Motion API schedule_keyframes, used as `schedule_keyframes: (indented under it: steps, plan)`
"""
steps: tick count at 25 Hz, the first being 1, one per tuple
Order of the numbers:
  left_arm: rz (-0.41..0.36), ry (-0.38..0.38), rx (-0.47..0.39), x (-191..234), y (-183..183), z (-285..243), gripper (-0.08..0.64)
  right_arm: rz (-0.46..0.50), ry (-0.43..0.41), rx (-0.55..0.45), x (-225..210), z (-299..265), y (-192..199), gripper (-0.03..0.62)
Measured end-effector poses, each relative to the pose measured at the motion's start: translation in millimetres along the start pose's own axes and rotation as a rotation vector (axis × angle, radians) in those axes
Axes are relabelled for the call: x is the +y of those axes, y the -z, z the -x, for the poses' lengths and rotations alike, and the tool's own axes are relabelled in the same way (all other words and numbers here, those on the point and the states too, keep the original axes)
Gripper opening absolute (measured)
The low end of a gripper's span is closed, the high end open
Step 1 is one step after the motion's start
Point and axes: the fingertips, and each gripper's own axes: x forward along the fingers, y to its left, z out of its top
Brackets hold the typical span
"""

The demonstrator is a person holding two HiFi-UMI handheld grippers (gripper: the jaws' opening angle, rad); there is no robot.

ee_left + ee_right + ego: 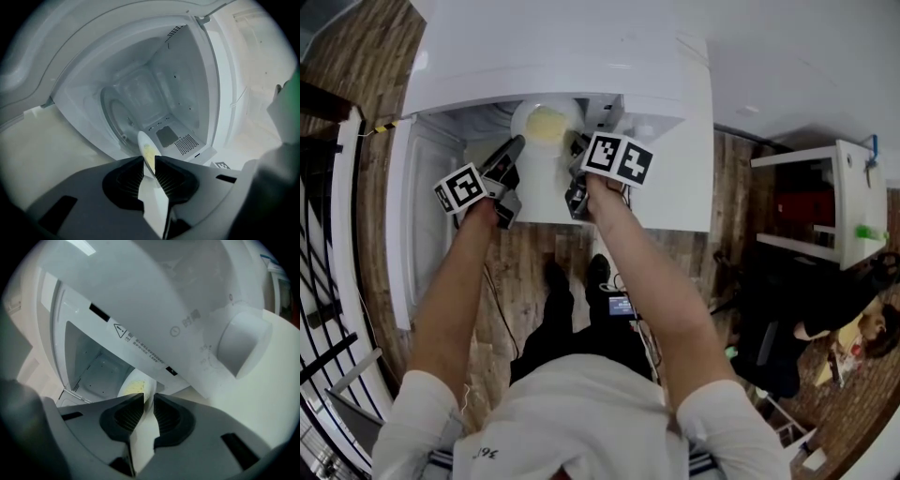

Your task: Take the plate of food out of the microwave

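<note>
A white microwave (581, 56) is seen from above, with its door (401, 225) swung open at the left. A white plate (523, 117) is held at the mouth of the cavity, just under the top edge. The left gripper (516, 142) is clenched on the plate's left rim, the rim being pinched between its pads (133, 176). The right gripper (579, 145) is clamped on the opposite rim. Yellow food (547, 124) is carried on the plate's middle.
</note>
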Motion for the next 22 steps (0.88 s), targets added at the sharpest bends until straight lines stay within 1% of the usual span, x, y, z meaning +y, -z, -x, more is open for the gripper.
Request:
schedule_keyframes:
  steps: [4, 9, 13, 14, 16, 17, 18, 19, 20, 22]
  plan:
    - [0.0, -0.006, -0.008, -10.9, 1.6, 6.6, 0.078, 0.01, -0.014, -0.003, 4.1, 7.7, -0.3, 0.067]
    - [-0.035, -0.058, -0.012, -18.8, 2.1, 21.2, 0.078, 0.027, -0.03, -0.01, 12.9, 20.1, -0.5, 0.067]
    - [0.004, -0.002, -0.028, -37.3, 5.6, 23.1, 0.078, 0.035, -0.042, -0.019, 17.9, 30.5, -0.9, 0.067]
    - [-0.006, -0.009, -0.028, -39.3, 5.5, 25.8, 0.078, 0.037, -0.046, -0.022, 19.6, 33.5, -0.8, 0.067]
    - [-0.052, -0.05, -0.024, -40.5, 4.1, 33.8, 0.078, 0.041, -0.054, -0.028, 23.3, 40.2, 0.0, 0.067]
    - [-0.055, -0.045, -0.026, -45.3, 4.1, 36.0, 0.078, 0.043, -0.058, -0.031, 25.2, 43.8, 0.3, 0.067]
    - [-0.027, 0.003, -0.036, -56.8, 5.1, 35.3, 0.078, 0.044, -0.062, -0.035, 27.2, 47.6, 0.5, 0.067]
    - [0.012, 0.072, -0.05, -71.8, 6.3, 33.1, 0.078, 0.046, -0.067, -0.039, 29.5, 51.6, 0.4, 0.067]
    - [0.036, 0.117, -0.058, -83.2, 7.1, 32.5, 0.078, 0.047, -0.071, -0.043, 32.1, 55.8, 0.1, 0.067]
    - [0.03, 0.114, -0.06, -91.8, 7.5, 37.7, 0.078, 0.052, -0.08, -0.052, 37.7, 64.4, -1.0, 0.067]
